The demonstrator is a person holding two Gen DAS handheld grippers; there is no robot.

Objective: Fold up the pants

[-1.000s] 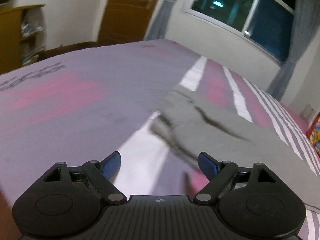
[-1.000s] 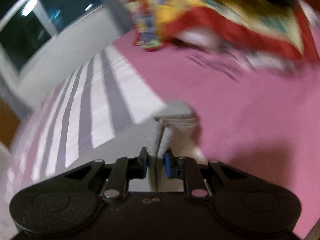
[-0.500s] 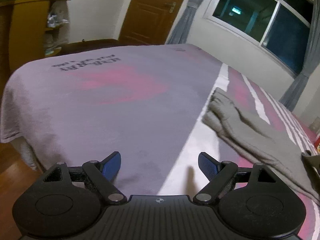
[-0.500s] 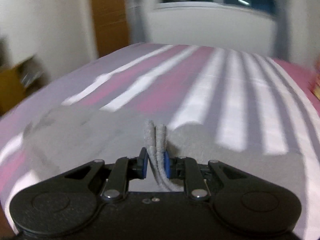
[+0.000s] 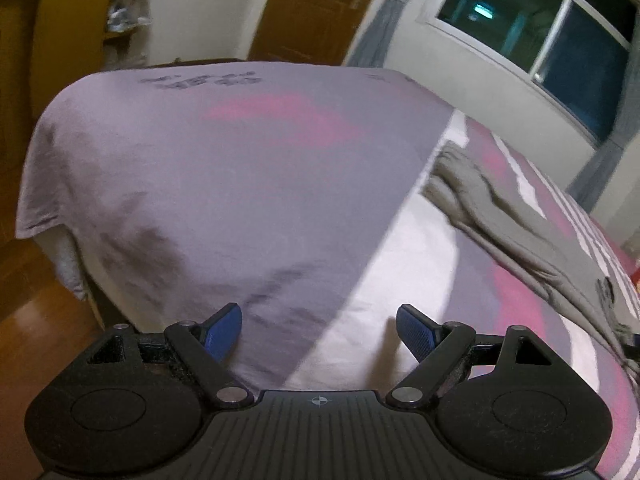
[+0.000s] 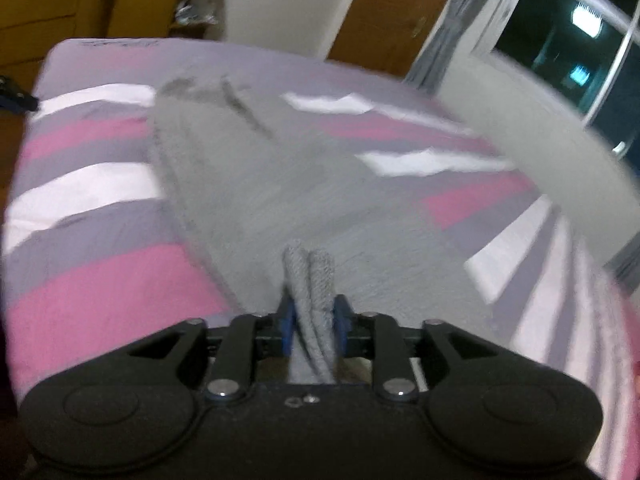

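Observation:
The grey pants (image 6: pixel 256 168) lie stretched along a bed with a purple, pink and white striped sheet (image 6: pixel 92 184). My right gripper (image 6: pixel 313 316) has a doubled fold of the pants' fabric between its blue pads, which still touch the cloth while the jaws are opening. In the left wrist view the pants (image 5: pixel 500 216) run off to the right. There my left gripper (image 5: pixel 320 330) stands open over bare sheet (image 5: pixel 240 160) near the bed's corner, apart from the pants, with nothing between its fingers.
The sheet's edge hangs down at the left over a wooden floor (image 5: pixel 32 320). A wooden shelf unit (image 5: pixel 80 20) and a brown door (image 5: pixel 316 8) stand beyond the bed. A dark window (image 5: pixel 560 40) with grey curtains fills the right wall.
The right gripper swung round from facing the pink end and colourful bedding to facing along the pants, and its jaws have widened slightly. The left gripper drew back towards the bed's corner, still open.

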